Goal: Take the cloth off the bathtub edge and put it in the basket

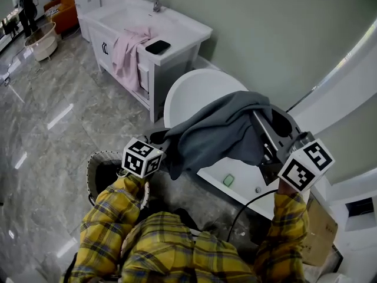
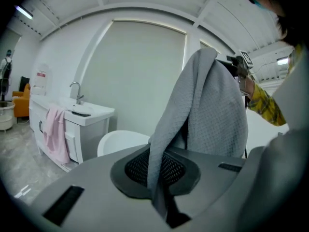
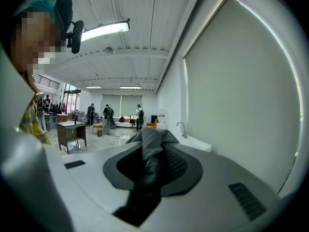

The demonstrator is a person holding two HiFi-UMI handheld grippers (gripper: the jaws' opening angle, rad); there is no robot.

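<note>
Fingers of the left gripper [image 2: 157,175] are closed tight on a narrow fold of the grey cloth [image 2: 212,110], which rises from between the dark mesh pads and drapes away to the upper right. The right gripper [image 3: 147,166] is also clamped on the cloth: a bunched ridge of the fabric sits between its pads and spills out past the fingertips.

From the head view, the cloth hangs spread between the two grippers, lifted above the near edge of the white bathtub [image 1: 194,87]. Its right part lies over the long body of the right gripper, and its left corner runs down into the left gripper's jaws. A loose lower hem droops toward the tub's ledge; whether it touches cannot be told.

The basket [image 1: 97,170], dark and round, stands on the floor just below and to the left of the left gripper's marker cube, partly behind a yellow plaid sleeve [image 1: 109,217]. The cloth is apart from it, up and to the right.
</note>
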